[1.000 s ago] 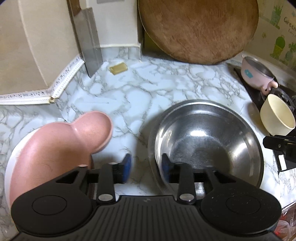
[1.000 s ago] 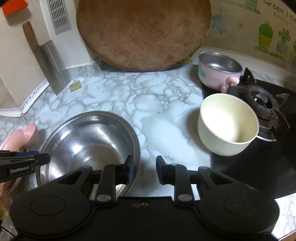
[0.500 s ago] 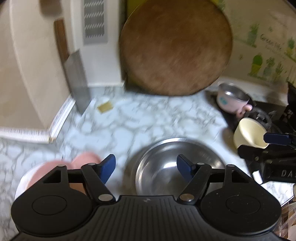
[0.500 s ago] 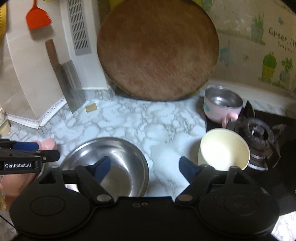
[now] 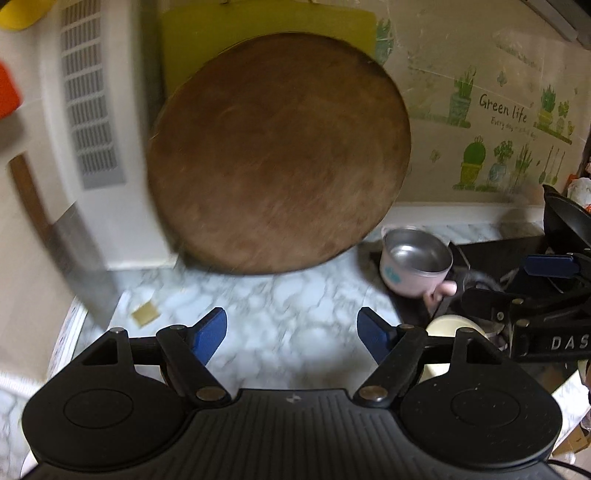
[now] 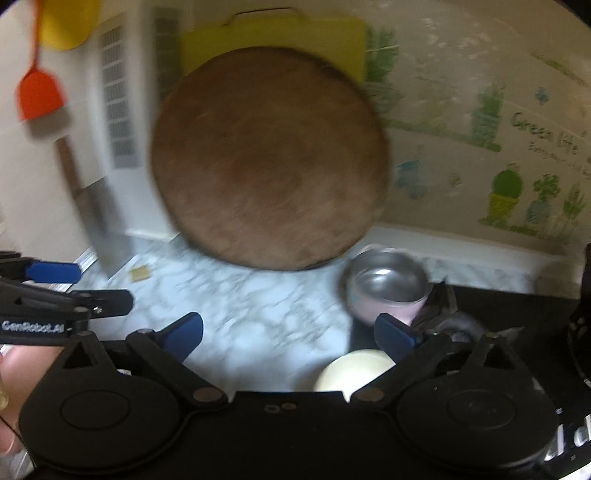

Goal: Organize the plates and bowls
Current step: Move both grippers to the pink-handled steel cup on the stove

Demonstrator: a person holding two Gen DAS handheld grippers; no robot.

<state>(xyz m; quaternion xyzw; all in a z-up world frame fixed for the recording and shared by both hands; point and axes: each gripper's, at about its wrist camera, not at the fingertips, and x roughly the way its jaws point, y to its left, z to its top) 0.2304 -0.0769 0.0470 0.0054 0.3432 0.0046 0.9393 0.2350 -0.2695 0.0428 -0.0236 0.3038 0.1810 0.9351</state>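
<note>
My left gripper (image 5: 291,332) hangs over the marble counter (image 5: 295,295), jaws wide and still opening, nothing between them. My right gripper (image 6: 290,330) is likewise opening and empty. A cream bowl (image 6: 354,369) sits just below its right finger, half hidden, and shows in the left wrist view as the cream bowl (image 5: 447,325). A pink bowl with a steel lining (image 5: 413,262) stands by the stove, also seen as the pink bowl (image 6: 388,288). A pink dish (image 6: 18,362) peeks in at far left. The large steel bowl is out of view. Each gripper shows in the other's view: the right gripper (image 5: 498,280), the left gripper (image 6: 99,284).
A round wooden board (image 5: 277,155) leans on the back wall before a yellow board (image 5: 266,33). A cleaver (image 5: 74,258) stands at the left wall and an orange spatula (image 6: 38,96) hangs above. The black stove (image 6: 480,325) and a dark pan (image 5: 565,218) fill the right.
Both grippers went from nearly shut at the steel bowl's rim to wide open and rose. The steel bowl and most of the pink dish dropped below the views.
</note>
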